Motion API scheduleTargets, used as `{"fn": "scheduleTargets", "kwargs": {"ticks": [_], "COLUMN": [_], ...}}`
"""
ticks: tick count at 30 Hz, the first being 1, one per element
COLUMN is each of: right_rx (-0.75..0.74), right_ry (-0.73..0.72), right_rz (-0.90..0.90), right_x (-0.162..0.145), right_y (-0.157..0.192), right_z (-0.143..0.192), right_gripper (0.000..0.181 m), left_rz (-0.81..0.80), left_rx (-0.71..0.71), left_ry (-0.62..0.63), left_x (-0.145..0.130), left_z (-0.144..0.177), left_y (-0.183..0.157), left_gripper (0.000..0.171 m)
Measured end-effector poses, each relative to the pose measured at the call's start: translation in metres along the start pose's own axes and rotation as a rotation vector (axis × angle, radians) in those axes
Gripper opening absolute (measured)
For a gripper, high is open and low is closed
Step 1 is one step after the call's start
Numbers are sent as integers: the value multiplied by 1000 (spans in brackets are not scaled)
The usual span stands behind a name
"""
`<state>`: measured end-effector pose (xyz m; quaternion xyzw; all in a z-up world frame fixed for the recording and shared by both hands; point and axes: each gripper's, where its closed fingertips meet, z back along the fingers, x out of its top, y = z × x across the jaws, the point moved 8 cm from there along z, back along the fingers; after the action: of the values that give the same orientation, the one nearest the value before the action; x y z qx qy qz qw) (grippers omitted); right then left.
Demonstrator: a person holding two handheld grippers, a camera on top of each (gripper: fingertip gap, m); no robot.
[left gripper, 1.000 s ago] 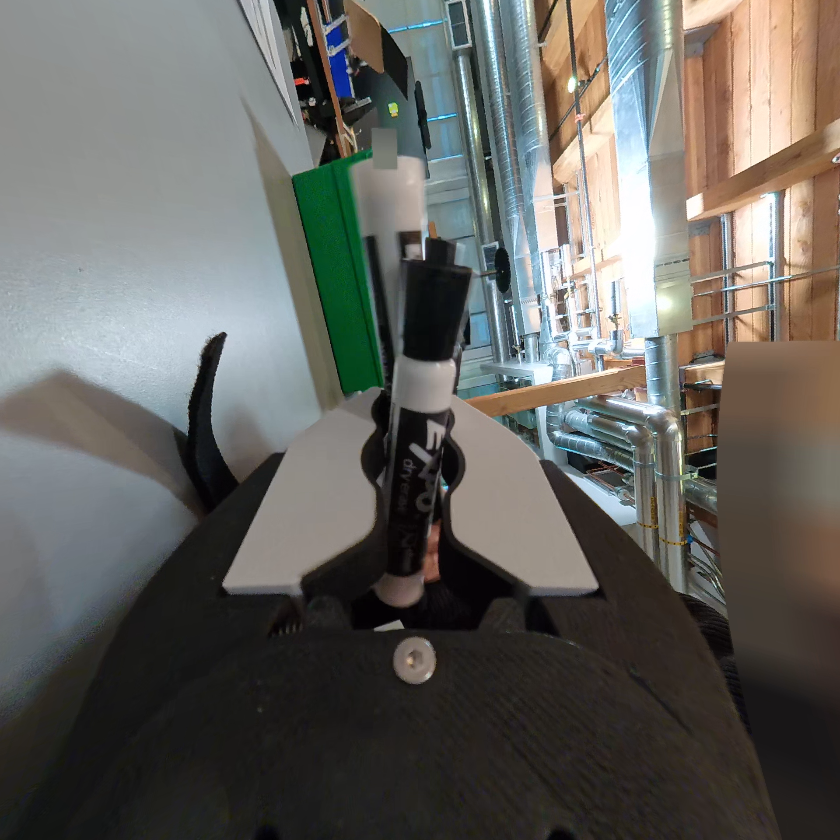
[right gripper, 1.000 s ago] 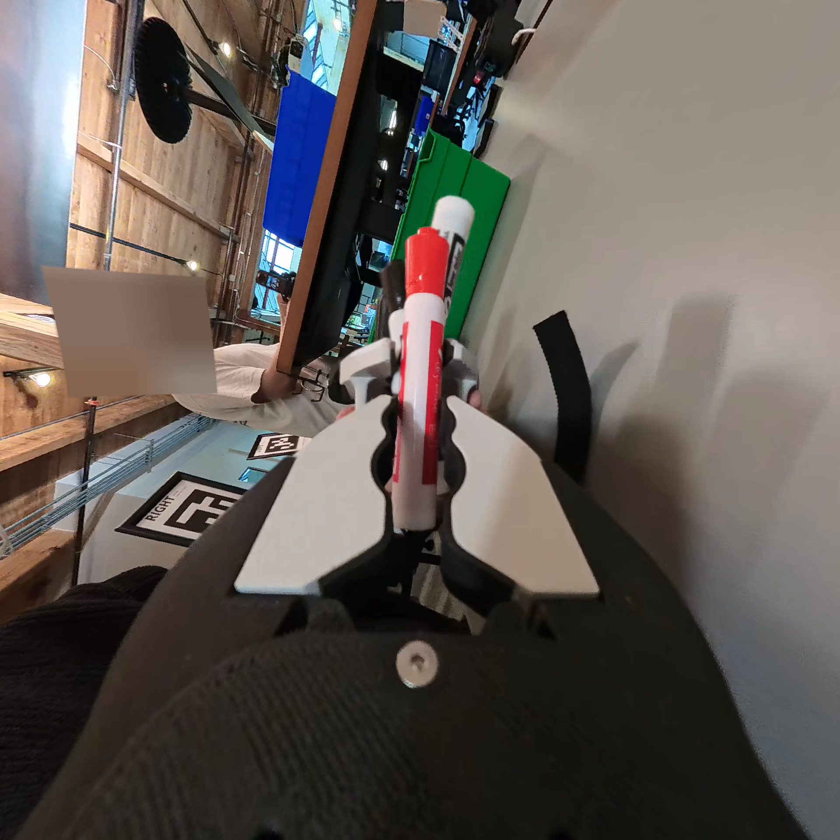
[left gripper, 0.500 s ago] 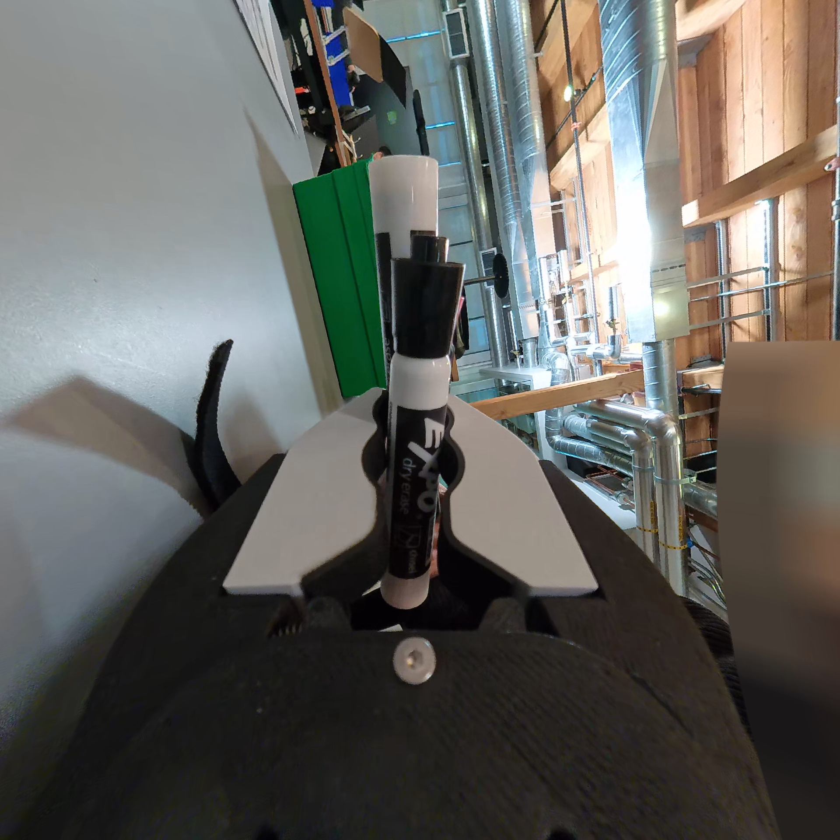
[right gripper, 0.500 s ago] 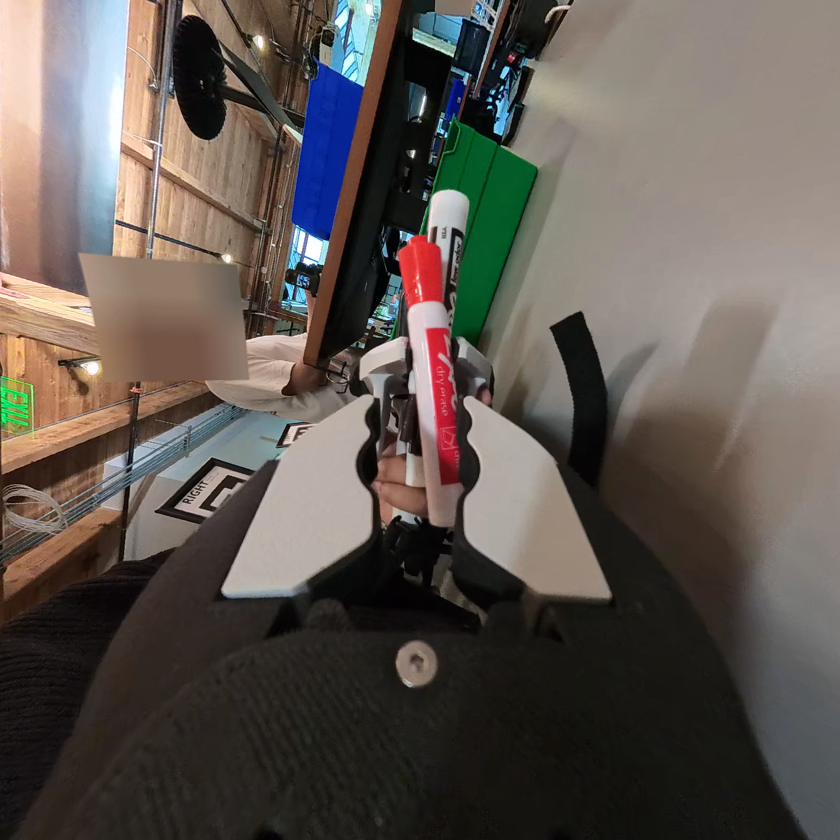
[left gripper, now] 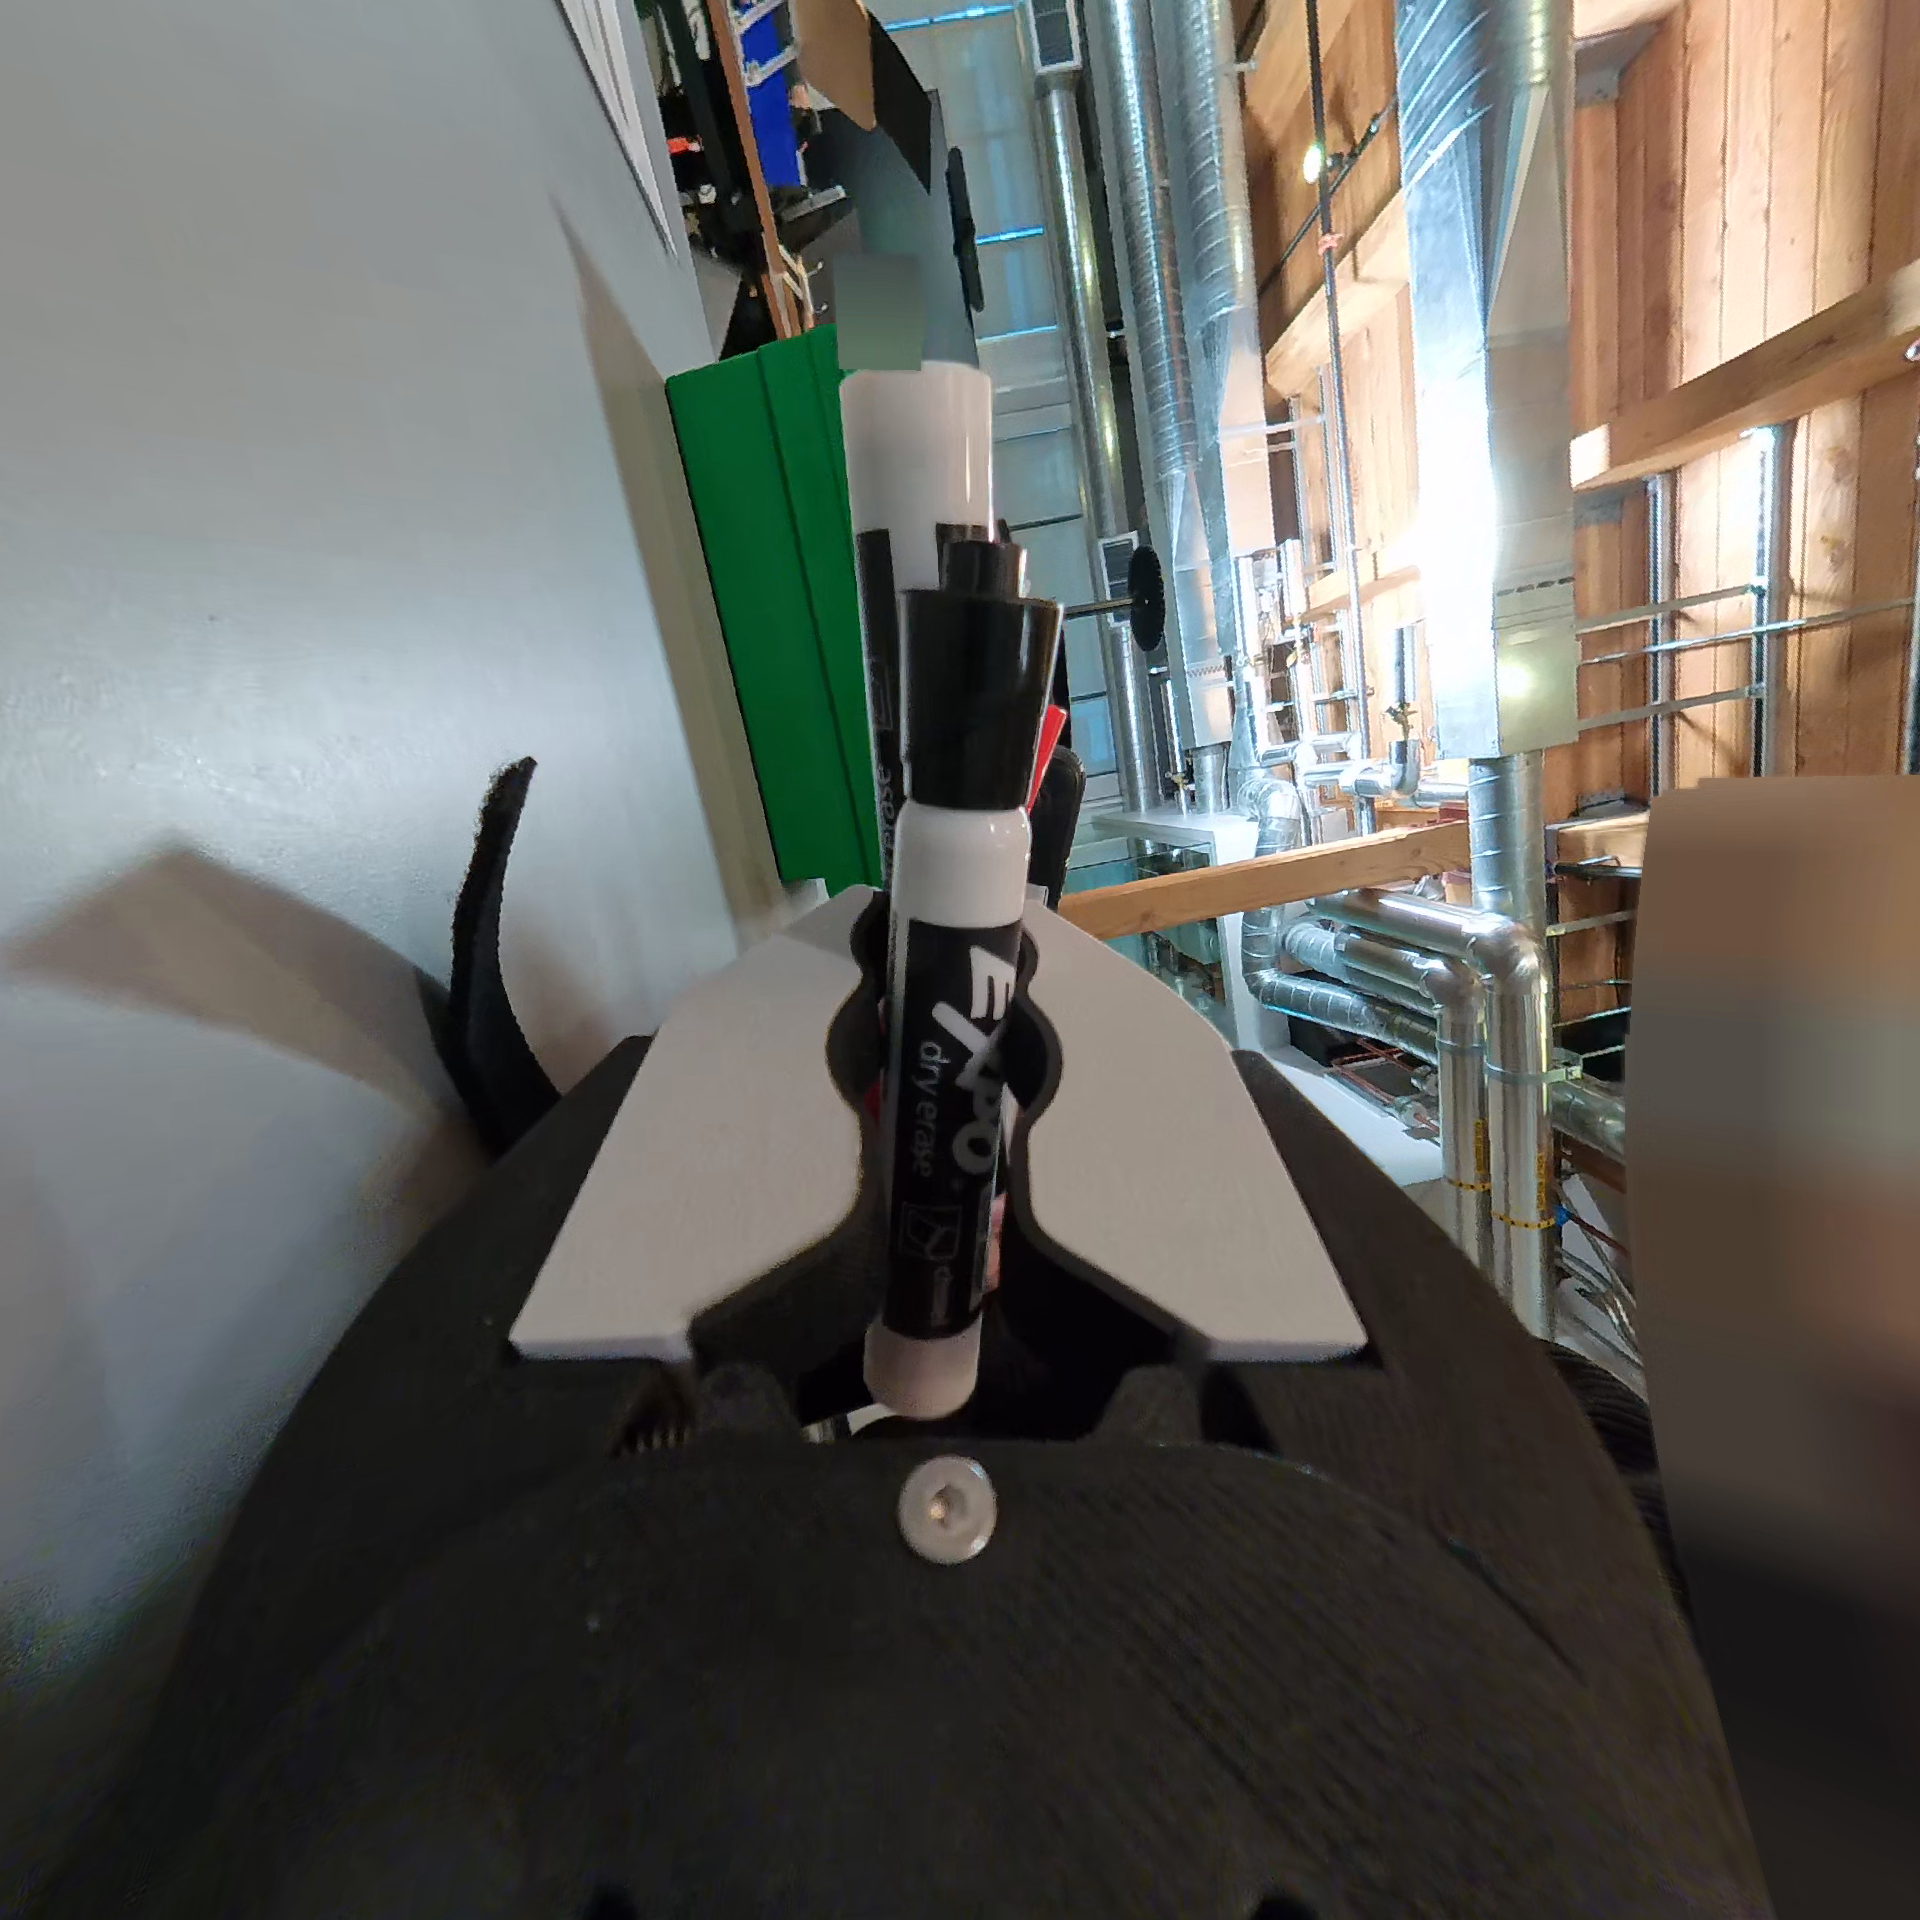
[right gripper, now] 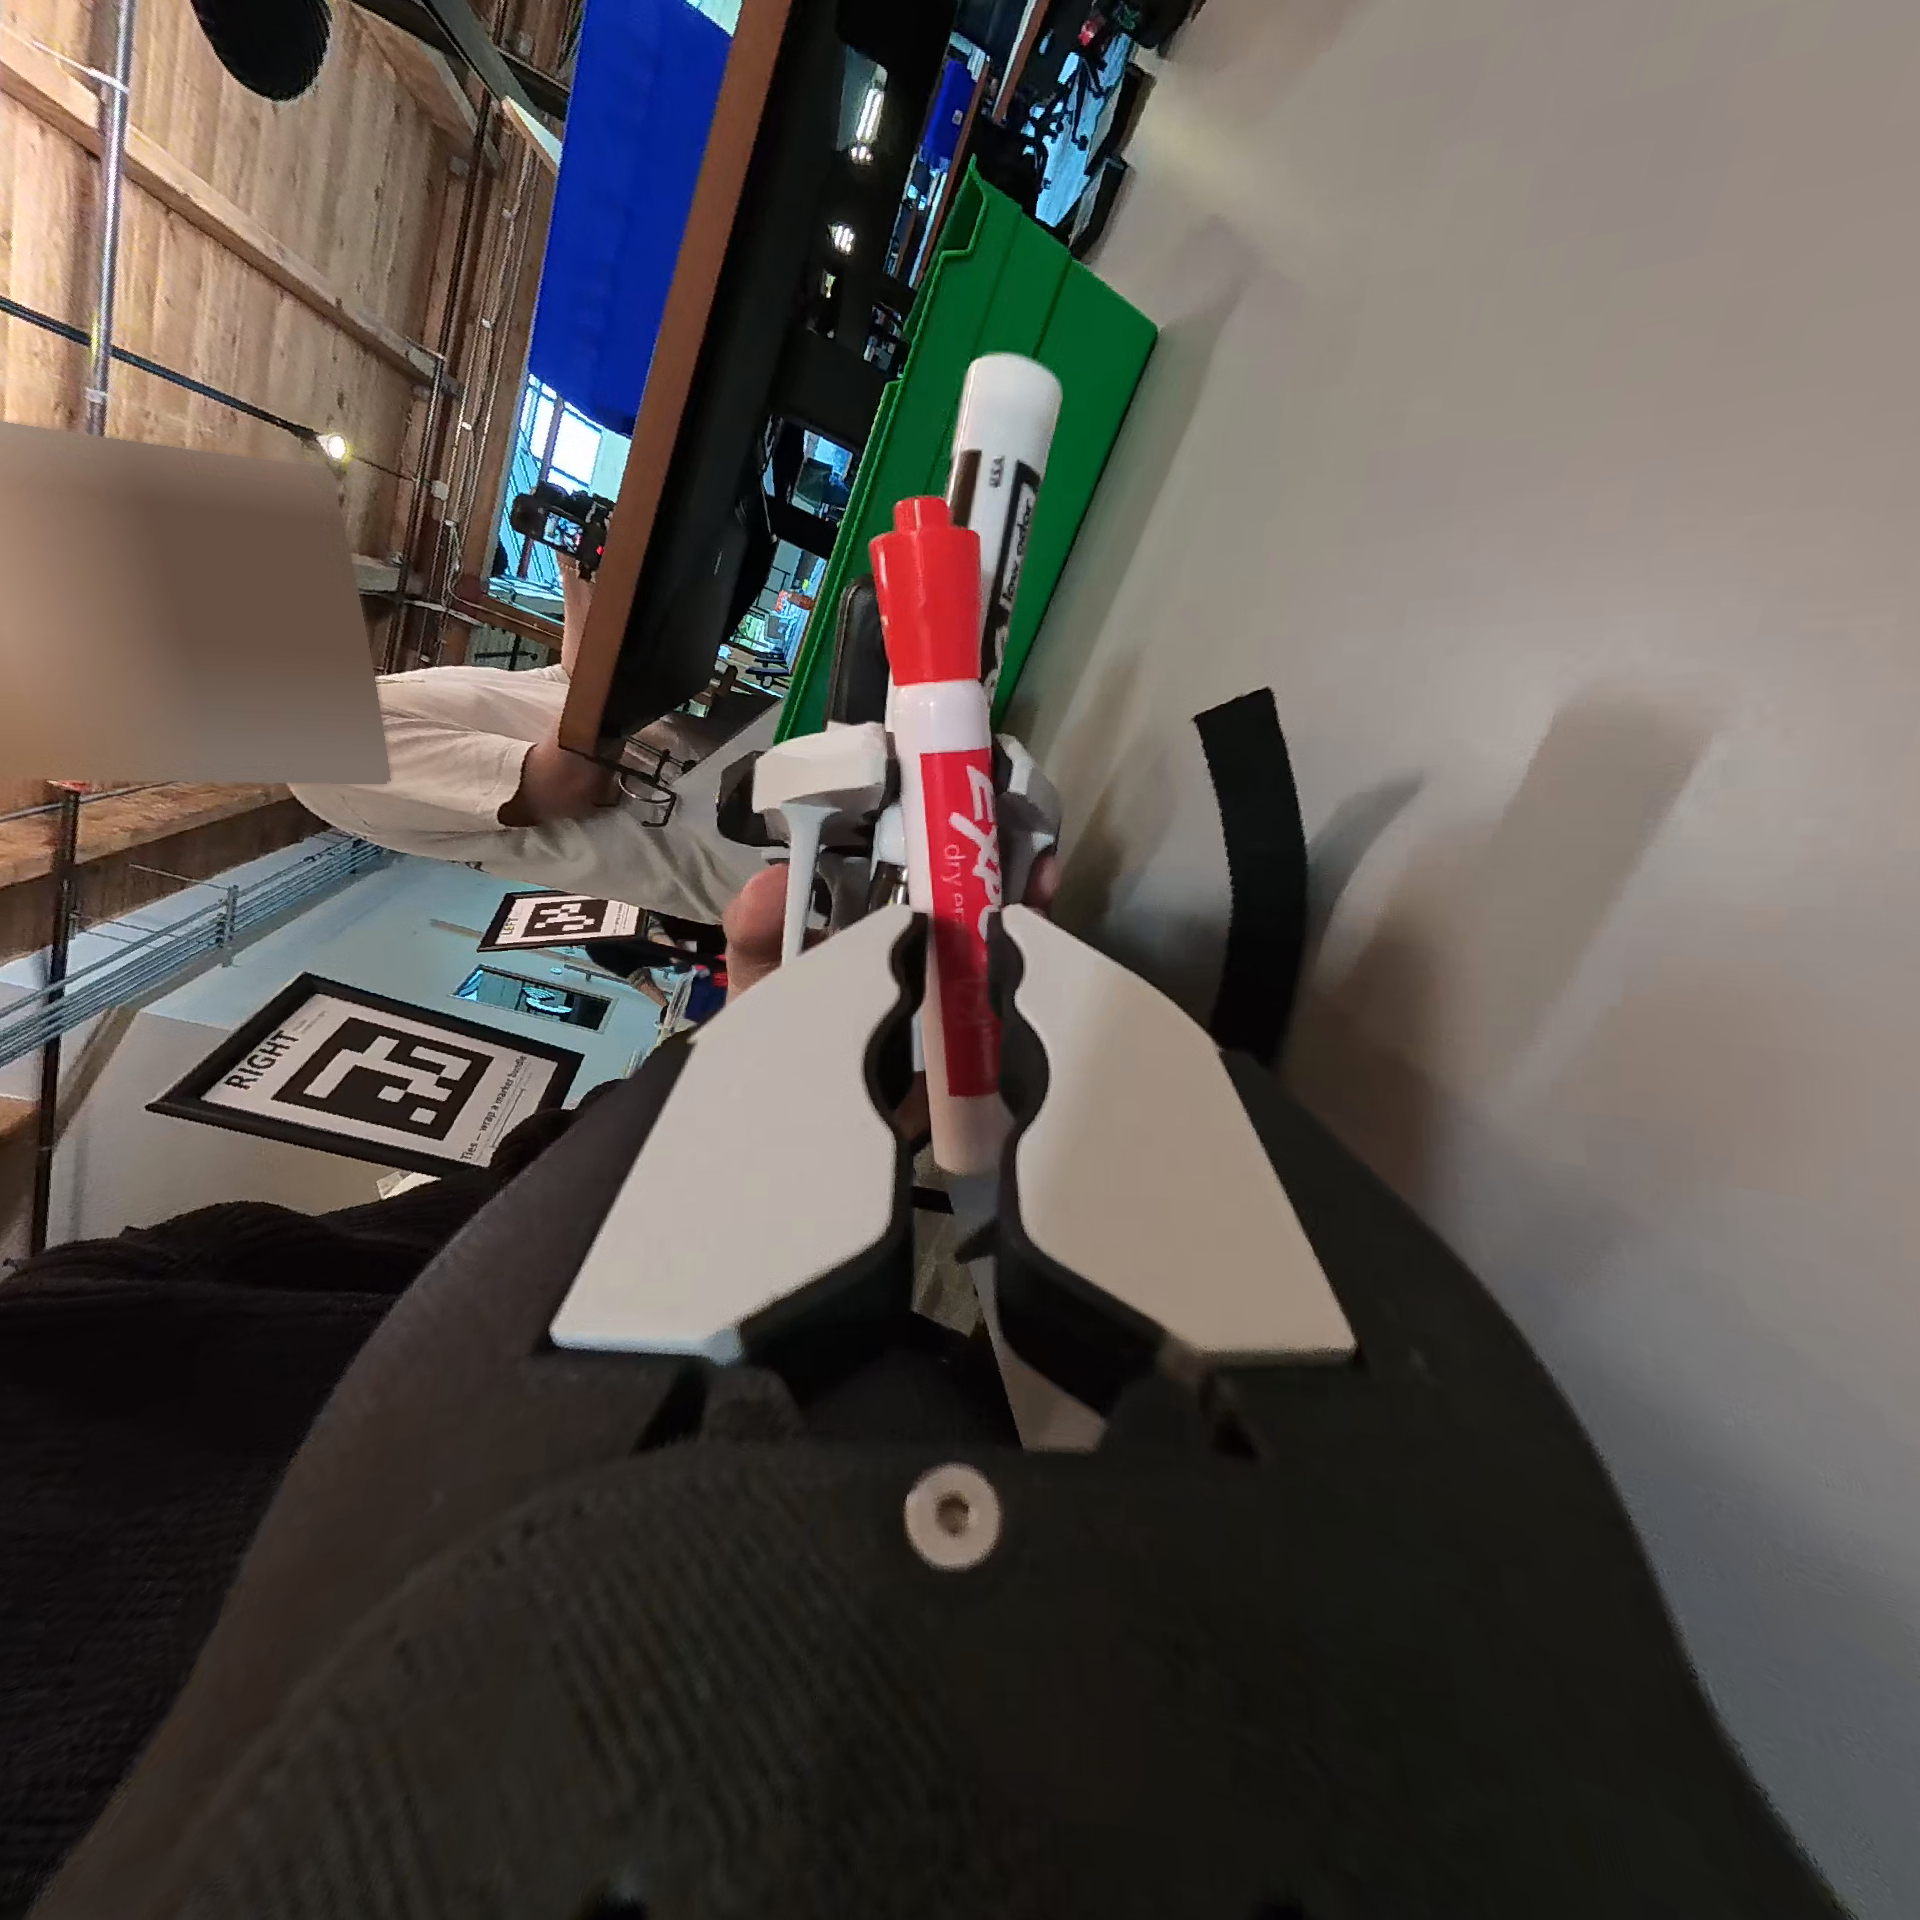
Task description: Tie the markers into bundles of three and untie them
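Three markers are bunched between the two tools. The left gripper (left gripper: 951, 925) keeps its fingers clamped on the black marker (left gripper: 956, 1039), with a white-ended marker (left gripper: 914, 457) behind it at 12 o'clock. The right gripper (right gripper: 961, 925), its fingers spread half a second ago, pinches the red marker (right gripper: 951, 831) again. That looks like a regrip, so the black strap (right gripper: 1252, 862) likely comes next. The green bin (right gripper: 997, 312) sits at 12 o'clock on the worktop (right gripper: 1558, 416); its contents are hidden.

Workshop hall: metal ducts (left gripper: 1174, 312), timber walls (left gripper: 1714, 312), fiducial-tag placard (right gripper: 364, 1070).
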<state>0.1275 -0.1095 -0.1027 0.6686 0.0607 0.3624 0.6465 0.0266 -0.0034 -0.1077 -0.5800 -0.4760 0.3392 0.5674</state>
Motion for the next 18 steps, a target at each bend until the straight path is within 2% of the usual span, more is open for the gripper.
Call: {"fn": "scheduleTargets", "kwargs": {"ticks": [2,12,18], "right_rx": [24,3,14], "right_ry": [-24,-52,-79], "right_rz": [-7,31,23], "right_x": [2,9,13], "right_y": [1,1,0], "right_z": [2,9,12], "right_gripper": [0,0,11], "left_rz": [-27,-55,-22], "left_rx": [14,60,74], "left_ry": [29,80,41], "left_x": [-3,-10,-9], "left_z": [-3,-7,-4], "left_y": [-1,1,3], "left_gripper": [20,20,20]}}
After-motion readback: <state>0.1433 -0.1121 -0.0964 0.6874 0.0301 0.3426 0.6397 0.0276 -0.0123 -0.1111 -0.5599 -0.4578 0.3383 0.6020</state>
